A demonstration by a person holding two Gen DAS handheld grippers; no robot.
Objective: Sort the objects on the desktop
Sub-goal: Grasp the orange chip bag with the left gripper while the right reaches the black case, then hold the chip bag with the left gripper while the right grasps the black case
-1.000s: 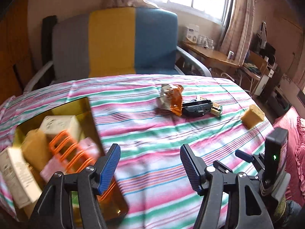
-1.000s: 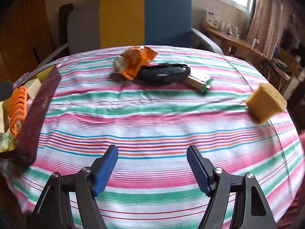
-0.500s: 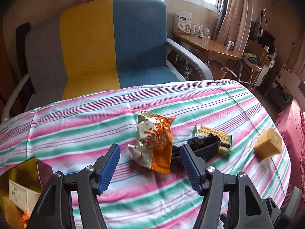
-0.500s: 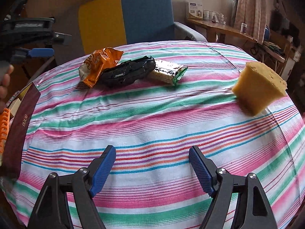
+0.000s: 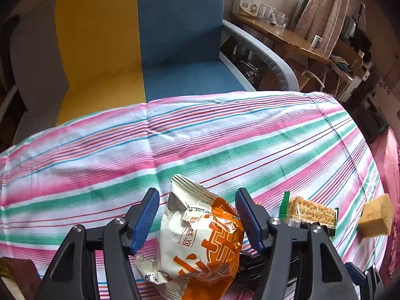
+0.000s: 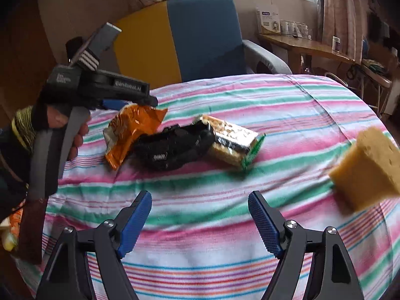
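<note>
1. An orange-and-white snack bag (image 5: 200,237) lies on the striped tablecloth (image 5: 175,145), near the side of the table that faces the armchair, its crimped white end pointing toward that chair.
2. The left gripper (image 5: 197,221) straddles the bag from above: the bag sits between the two blue pads, and the jaws are closing on it. The right pad looks to be at the orange edge, while a gap shows between the left pad and the white side, so no firm squeeze yet.
3. Against the bag's right side lies a black clip-like tool (image 6: 172,147), partly under the bag's edge.
4. Touching the far end of that black tool is a green-edged cracker packet (image 5: 310,211).
5. A yellow sponge block (image 6: 370,170) sits well apart at the table's right edge.
6. The right gripper (image 6: 200,221) hangs over bare cloth nearer the camera side, jaws wide with nothing between them.
7. In the right wrist view a bare hand (image 6: 72,130) grips the left tool's handle.
8. Behind the table stands a yellow-and-blue armchair (image 5: 150,37).
</note>
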